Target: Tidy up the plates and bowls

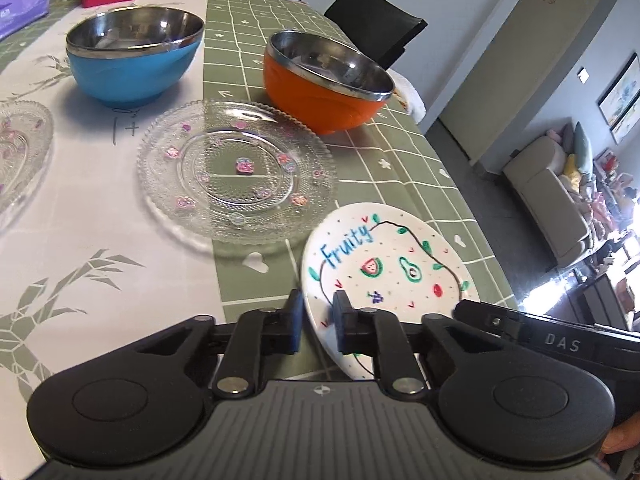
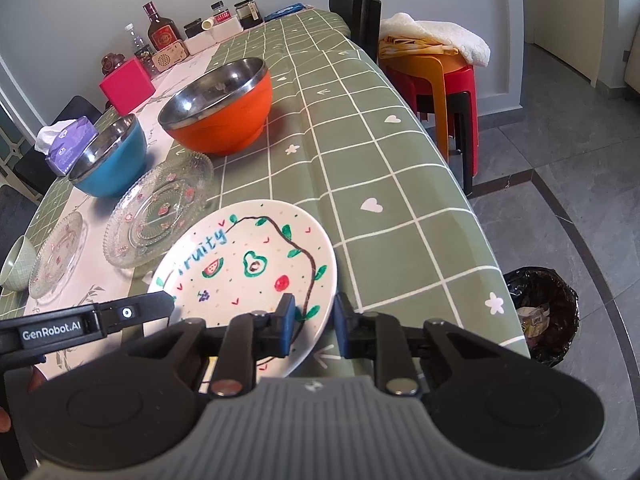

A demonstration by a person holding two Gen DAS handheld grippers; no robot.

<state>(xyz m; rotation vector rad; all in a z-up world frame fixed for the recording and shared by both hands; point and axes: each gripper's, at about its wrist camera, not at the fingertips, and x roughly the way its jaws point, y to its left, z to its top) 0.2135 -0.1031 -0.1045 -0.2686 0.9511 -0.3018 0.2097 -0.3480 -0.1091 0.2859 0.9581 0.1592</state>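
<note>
A white plate (image 1: pixel 392 256) painted with "Fruity" and fruit drawings lies near the table's right edge. My left gripper (image 1: pixel 318 320) is shut on its near-left rim. In the right wrist view the same plate (image 2: pixel 248 248) has its near-right rim pinched between the pads of my right gripper (image 2: pixel 314 320). A clear glass plate (image 1: pixel 236 172) with pink flowers lies just beyond it, and a second glass plate (image 1: pixel 20 152) sits at the left. Behind them stand a blue bowl (image 1: pixel 136 56) and an orange bowl (image 1: pixel 328 80), both steel-lined. A pale green bowl (image 2: pixel 16 260) sits at the far left.
The green checked tablecloth (image 2: pixel 380 160) hangs over the table's right edge. Beside that edge are stacked stools (image 2: pixel 440 80) with a towel and a black-lined bin (image 2: pixel 540 312) on the floor. A pink box (image 2: pixel 126 84), a tissue pack (image 2: pixel 68 140), bottles and jars line the far end.
</note>
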